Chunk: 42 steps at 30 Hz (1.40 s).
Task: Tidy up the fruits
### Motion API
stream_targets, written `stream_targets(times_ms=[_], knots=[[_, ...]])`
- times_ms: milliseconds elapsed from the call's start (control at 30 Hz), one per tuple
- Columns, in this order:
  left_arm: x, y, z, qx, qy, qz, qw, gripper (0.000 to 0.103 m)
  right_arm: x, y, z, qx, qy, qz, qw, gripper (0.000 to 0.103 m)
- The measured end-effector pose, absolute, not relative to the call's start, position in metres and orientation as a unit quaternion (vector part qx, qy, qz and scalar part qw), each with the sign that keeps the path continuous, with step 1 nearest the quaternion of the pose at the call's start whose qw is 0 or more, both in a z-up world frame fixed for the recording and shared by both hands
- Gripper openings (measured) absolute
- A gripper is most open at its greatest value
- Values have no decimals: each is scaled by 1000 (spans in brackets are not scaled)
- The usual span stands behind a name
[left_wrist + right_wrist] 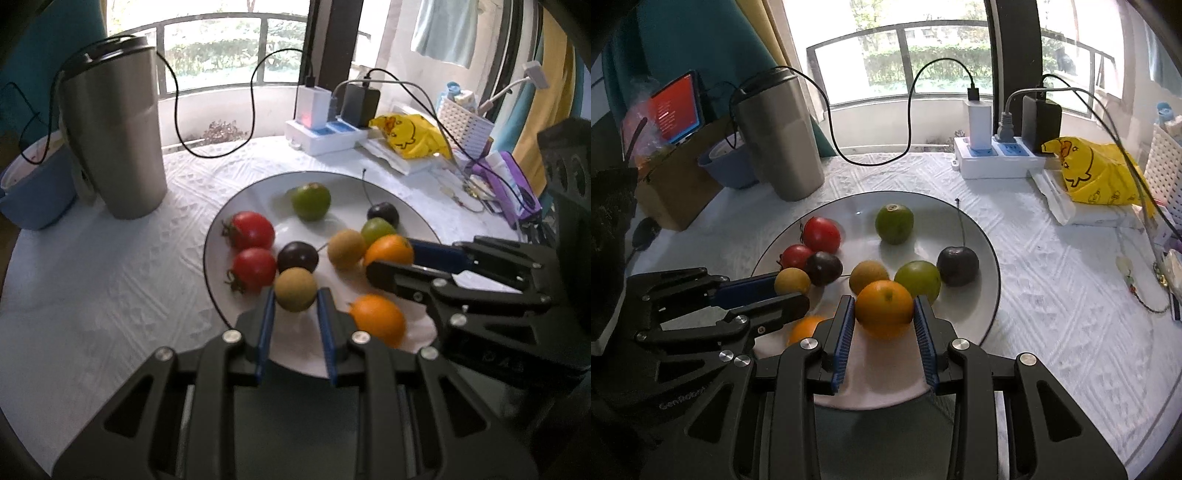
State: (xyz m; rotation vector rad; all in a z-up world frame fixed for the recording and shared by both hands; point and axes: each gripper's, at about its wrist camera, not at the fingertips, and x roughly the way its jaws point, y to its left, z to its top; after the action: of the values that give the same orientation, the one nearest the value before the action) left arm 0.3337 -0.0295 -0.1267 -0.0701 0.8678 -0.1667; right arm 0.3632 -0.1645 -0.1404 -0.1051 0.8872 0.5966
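Left gripper (295, 299) clamps a brown fruit (295, 290), right gripper (884, 314) an orange (884, 308); remaining fruit sits mixed on the plate (979, 243), unsorted.

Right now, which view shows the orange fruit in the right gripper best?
The right wrist view: the orange fruit sits centred and whole between the right gripper's blue pads, pressed on both sides. The left wrist view shows it only from the side, at the gripper's tip, partly covered by a finger.
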Motion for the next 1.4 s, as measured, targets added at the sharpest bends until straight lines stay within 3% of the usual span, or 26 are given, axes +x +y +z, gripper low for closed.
stream_targets(times_ms=[767, 833, 933, 1400], knots=[[300, -28, -102, -42, 391, -73, 917, 29, 340, -172, -124, -44, 411, 266, 871, 38], [293, -27, -99, -42, 388, -72, 918, 30, 334, -173, -121, -45, 409, 265, 872, 38], [284, -28, -96, -46, 385, -74, 919, 48, 324, -174, -116, -46, 406, 263, 874, 38], [238, -27, -80, -48, 365, -70, 927, 49, 281, -178, -97, -52, 388, 261, 882, 38]])
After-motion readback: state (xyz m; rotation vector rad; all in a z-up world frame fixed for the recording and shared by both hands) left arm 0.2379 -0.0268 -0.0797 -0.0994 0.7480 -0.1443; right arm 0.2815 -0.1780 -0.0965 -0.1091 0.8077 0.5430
